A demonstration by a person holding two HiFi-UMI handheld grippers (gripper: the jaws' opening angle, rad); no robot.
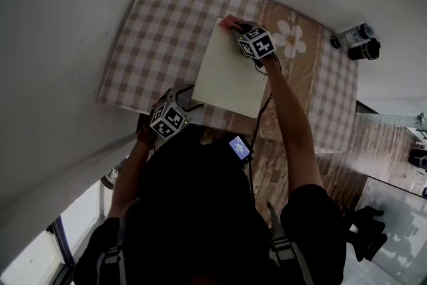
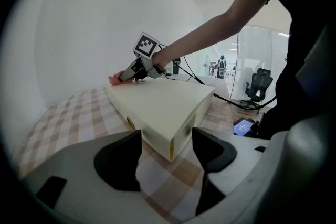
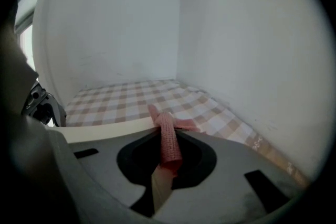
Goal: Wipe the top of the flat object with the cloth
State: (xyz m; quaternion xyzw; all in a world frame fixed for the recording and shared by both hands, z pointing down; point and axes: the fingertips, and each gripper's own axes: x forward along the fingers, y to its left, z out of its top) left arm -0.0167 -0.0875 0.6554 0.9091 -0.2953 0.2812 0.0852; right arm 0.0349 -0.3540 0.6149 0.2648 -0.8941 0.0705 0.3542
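Flat box on a checked table, cloth at its far corner.
The table (image 1: 153, 30) bears a cream box (image 1: 230, 73); the left gripper (image 2: 167, 157) waits by its near corner, jaws wide and empty, while the right gripper (image 3: 169, 157) pinches a pink cloth (image 3: 169, 139) there.

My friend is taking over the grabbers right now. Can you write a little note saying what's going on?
Left gripper: open, empty, aimed at the near corner of the cream flat box.
Right gripper: shut on the pink knitted cloth, at the far corner of the box top.
The box lies on the checked tablecloth.
Done: the cloth is gripped and on the top. How much is wiped cannot be told.
Left to do: probably sweep the cloth across the rest of the top.
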